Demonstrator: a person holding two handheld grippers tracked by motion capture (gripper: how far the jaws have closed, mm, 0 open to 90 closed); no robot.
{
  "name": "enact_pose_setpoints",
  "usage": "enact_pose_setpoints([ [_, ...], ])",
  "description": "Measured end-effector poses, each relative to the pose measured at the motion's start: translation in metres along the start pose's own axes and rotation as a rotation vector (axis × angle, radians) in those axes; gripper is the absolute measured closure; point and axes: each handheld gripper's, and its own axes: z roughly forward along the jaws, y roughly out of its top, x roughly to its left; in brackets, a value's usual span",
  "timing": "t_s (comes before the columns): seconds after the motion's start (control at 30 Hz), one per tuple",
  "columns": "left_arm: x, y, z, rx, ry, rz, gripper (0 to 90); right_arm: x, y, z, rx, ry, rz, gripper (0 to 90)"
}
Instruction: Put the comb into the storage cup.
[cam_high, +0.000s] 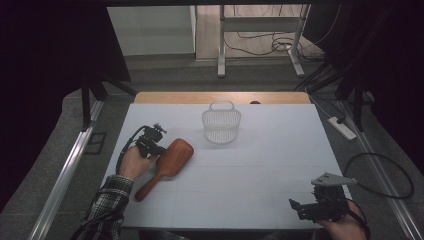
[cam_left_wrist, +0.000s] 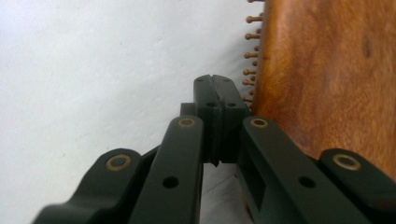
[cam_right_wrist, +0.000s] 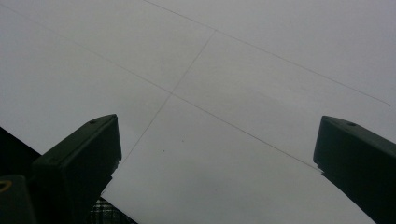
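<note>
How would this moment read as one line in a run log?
left hand-held gripper: shut, empty, beside wooden hairbrush | right hand-held gripper: open, empty, over table | basket: upright, untouched

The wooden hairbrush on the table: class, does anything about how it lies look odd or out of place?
The wooden hairbrush lies aslant on the white table, back up and bristles down, outside the white basket. The shut left gripper sits beside its bristled edge, holding nothing. No damage or spill shows.
</note>
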Motion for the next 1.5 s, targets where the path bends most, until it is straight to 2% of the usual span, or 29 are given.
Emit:
enact_pose_setpoints([
  [0.27,0.007,-0.002,-0.001,-0.014,-0.013,-0.009,89.1,0.000,0.000,0.000,0.000,-0.002,0.001,1.2],
  [0.37,0.011,-0.005,-0.008,-0.045,-0.047,-0.022,89.1,0.000,0.000,0.000,0.003,-0.004,0.000,1.3],
  [0.53,0.011,-0.010,-0.019,-0.085,-0.061,-0.021,88.9,0.000,0.000,0.000,0.004,-0.007,0.002,1.3],
  [0.67,0.012,-0.015,-0.027,-0.126,-0.068,-0.022,80.4,0.000,0.000,0.000,0.004,-0.006,0.003,1.4],
  [0.93,0.011,-0.022,-0.037,-0.158,-0.087,-0.031,67.1,0.000,0.000,0.000,0.005,-0.009,0.005,1.6],
  [1.07,0.007,-0.029,-0.042,-0.176,-0.087,-0.034,56.5,0.000,0.000,0.000,0.003,-0.009,0.005,1.6],
  [1.23,0.003,-0.040,-0.047,-0.177,-0.076,-0.019,43.3,0.000,0.000,0.000,0.004,-0.008,0.006,1.6],
  [1.5,-0.001,-0.059,-0.053,-0.189,-0.064,-0.030,18.6,0.000,0.000,0.000,0.003,-0.008,0.004,1.7],
])
